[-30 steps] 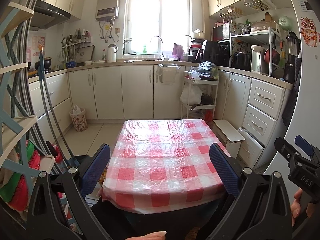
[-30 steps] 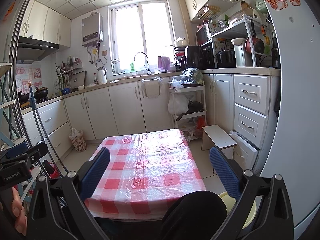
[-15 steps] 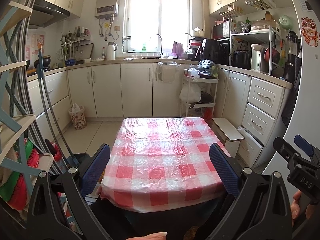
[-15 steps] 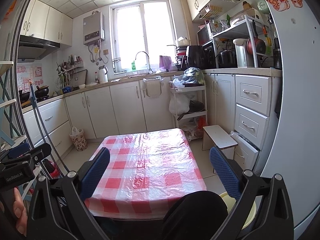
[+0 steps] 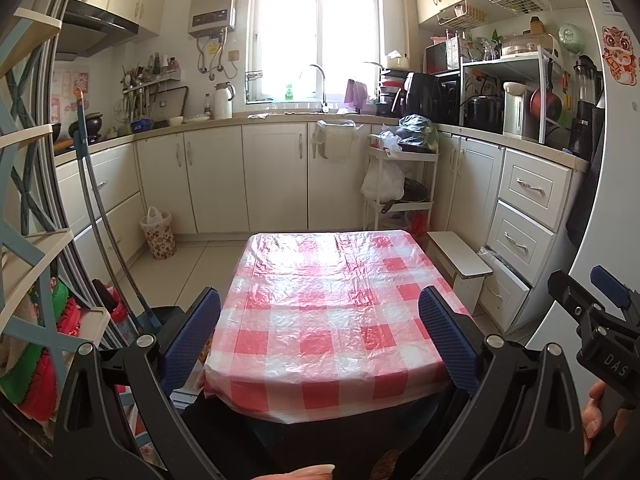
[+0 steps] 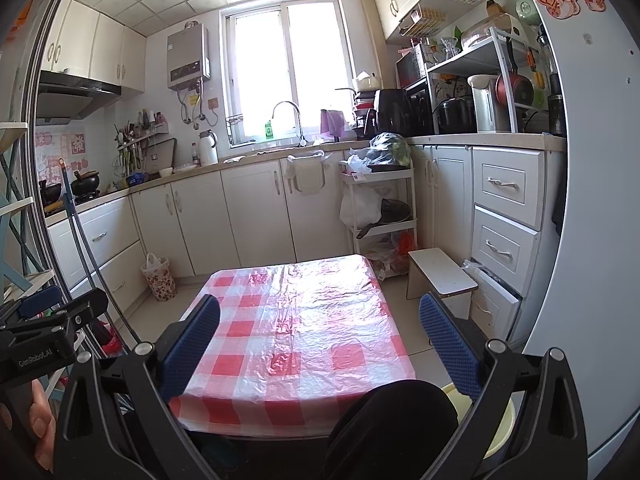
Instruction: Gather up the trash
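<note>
Holding the left gripper [image 5: 318, 296] and right gripper [image 6: 319, 300] side by side over the near edge of the table [image 5: 320, 384], blue fingers on both spread wide apart and clamping on nothing. Looking out across its shiny, wrinkled red-and-white checked plastic cover. Spotting the little trash bin [image 5: 158, 236] sitting on the floor off the table's far left corner, right up against the lower cabinets [image 5: 216, 180]. Floral pattern, white bag liner with handles poking up. Not managing to see what's inside.
</note>
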Demonstrator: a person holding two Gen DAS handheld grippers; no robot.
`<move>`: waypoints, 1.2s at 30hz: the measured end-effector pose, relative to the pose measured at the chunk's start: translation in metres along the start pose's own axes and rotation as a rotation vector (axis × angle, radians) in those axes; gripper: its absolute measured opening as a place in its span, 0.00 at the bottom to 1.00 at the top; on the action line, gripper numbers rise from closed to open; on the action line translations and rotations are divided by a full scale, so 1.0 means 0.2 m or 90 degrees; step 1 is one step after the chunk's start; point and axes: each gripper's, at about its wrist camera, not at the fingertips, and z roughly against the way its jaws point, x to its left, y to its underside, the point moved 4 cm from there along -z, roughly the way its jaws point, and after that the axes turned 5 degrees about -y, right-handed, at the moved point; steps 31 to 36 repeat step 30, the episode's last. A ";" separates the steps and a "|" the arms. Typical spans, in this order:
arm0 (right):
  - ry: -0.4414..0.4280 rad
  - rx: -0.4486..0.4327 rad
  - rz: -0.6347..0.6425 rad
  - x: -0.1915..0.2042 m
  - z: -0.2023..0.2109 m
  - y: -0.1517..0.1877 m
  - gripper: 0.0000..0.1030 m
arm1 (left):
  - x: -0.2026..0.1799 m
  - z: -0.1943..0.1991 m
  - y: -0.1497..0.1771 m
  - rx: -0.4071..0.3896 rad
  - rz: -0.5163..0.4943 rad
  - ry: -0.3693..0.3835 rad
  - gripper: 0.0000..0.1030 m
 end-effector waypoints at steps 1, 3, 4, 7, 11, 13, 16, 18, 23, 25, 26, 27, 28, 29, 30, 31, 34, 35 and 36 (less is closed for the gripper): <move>-0.001 0.000 0.000 0.00 0.00 0.00 0.93 | 0.00 0.00 0.00 0.001 0.000 -0.001 0.93; -0.003 0.001 0.000 0.00 0.00 0.00 0.93 | 0.00 0.00 0.00 0.001 -0.002 -0.004 0.93; -0.003 0.002 0.001 0.00 -0.01 0.00 0.93 | 0.00 0.00 0.00 0.000 -0.002 -0.006 0.93; -0.004 0.006 0.000 0.00 -0.02 0.01 0.93 | 0.00 0.00 0.00 -0.001 -0.003 -0.009 0.93; -0.006 0.008 0.001 0.01 -0.02 0.02 0.93 | 0.00 -0.02 0.00 0.026 0.003 0.018 0.93; -0.008 0.009 0.003 0.01 -0.02 0.02 0.93 | 0.01 -0.05 0.02 0.053 0.022 0.046 0.93; -0.010 0.012 0.006 0.02 -0.02 0.02 0.93 | 0.05 -0.06 0.05 0.050 0.040 0.061 0.93; -0.012 0.013 0.008 0.02 -0.03 0.02 0.93 | 0.05 -0.05 0.05 0.039 0.028 0.042 0.93; -0.020 0.019 0.015 0.04 -0.04 0.02 0.93 | 0.04 -0.03 0.03 0.018 0.002 0.017 0.93; -0.025 0.025 0.020 0.04 -0.06 0.02 0.93 | 0.03 -0.04 0.04 0.034 -0.004 0.028 0.93; -0.028 0.028 0.023 0.04 -0.07 0.02 0.93 | 0.02 -0.05 0.04 0.040 -0.004 0.031 0.93; -0.029 0.031 0.026 0.04 -0.08 0.02 0.93 | 0.02 -0.06 0.04 0.045 -0.002 0.034 0.93; -0.031 0.032 0.027 0.04 -0.09 0.02 0.93 | 0.01 -0.06 0.05 0.050 -0.001 0.041 0.93; -0.033 0.036 0.028 0.04 -0.10 0.02 0.93 | 0.01 -0.06 0.05 0.053 -0.001 0.043 0.93; -0.035 0.038 0.026 0.03 -0.12 0.01 0.93 | 0.02 -0.07 0.05 0.059 0.001 0.043 0.93; -0.035 0.038 0.026 0.03 -0.12 0.01 0.93 | 0.02 -0.07 0.05 0.059 0.001 0.043 0.93; -0.035 0.038 0.026 0.03 -0.12 0.01 0.93 | 0.02 -0.07 0.05 0.059 0.001 0.043 0.93; -0.035 0.038 0.026 0.03 -0.12 0.01 0.93 | 0.02 -0.07 0.05 0.059 0.001 0.043 0.93; -0.035 0.038 0.026 0.03 -0.12 0.01 0.93 | 0.02 -0.07 0.05 0.059 0.001 0.043 0.93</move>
